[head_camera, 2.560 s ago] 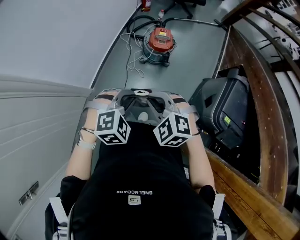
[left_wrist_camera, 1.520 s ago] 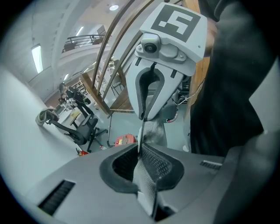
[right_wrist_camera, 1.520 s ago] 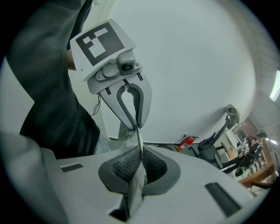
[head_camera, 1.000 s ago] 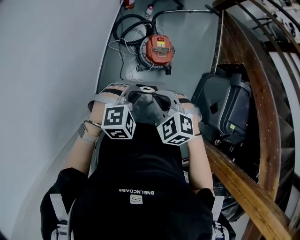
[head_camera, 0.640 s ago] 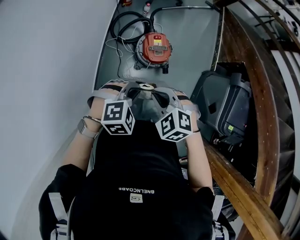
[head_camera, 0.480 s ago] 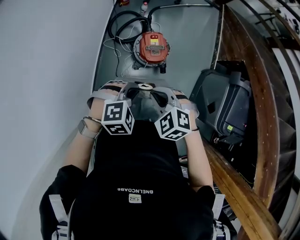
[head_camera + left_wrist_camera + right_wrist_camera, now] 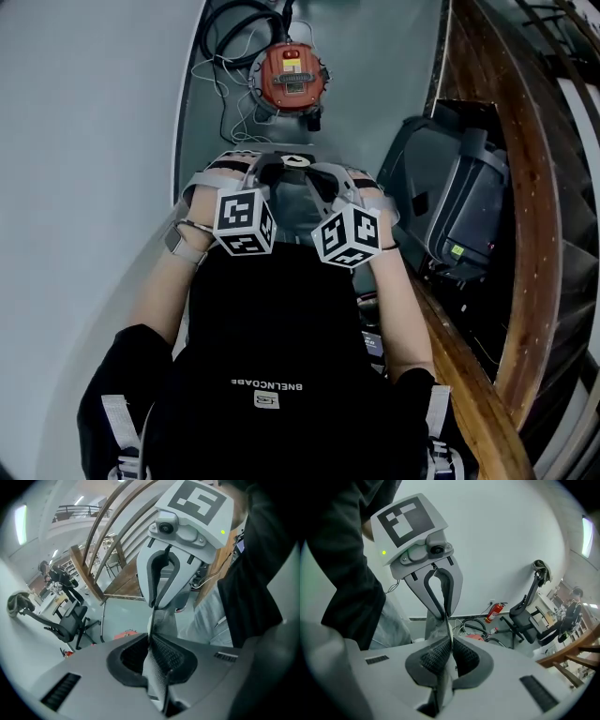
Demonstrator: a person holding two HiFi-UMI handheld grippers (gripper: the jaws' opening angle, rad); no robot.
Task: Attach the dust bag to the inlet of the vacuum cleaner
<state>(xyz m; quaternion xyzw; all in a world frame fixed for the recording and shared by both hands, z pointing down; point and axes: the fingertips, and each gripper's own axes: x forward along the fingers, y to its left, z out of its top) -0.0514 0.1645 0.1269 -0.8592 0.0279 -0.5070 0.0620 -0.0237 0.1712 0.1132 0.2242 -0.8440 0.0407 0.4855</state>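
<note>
With your left gripper [image 7: 152, 641] and right gripper [image 7: 446, 657] both clamped on the dust bag [image 7: 160, 620], the vacuum cleaner [image 7: 286, 77] lay straight ahead of you, well apart.

Wooden handrail [image 7: 466, 384] beside black machine [image 7: 464, 197] (right side); office chair [image 7: 524, 615].
</note>
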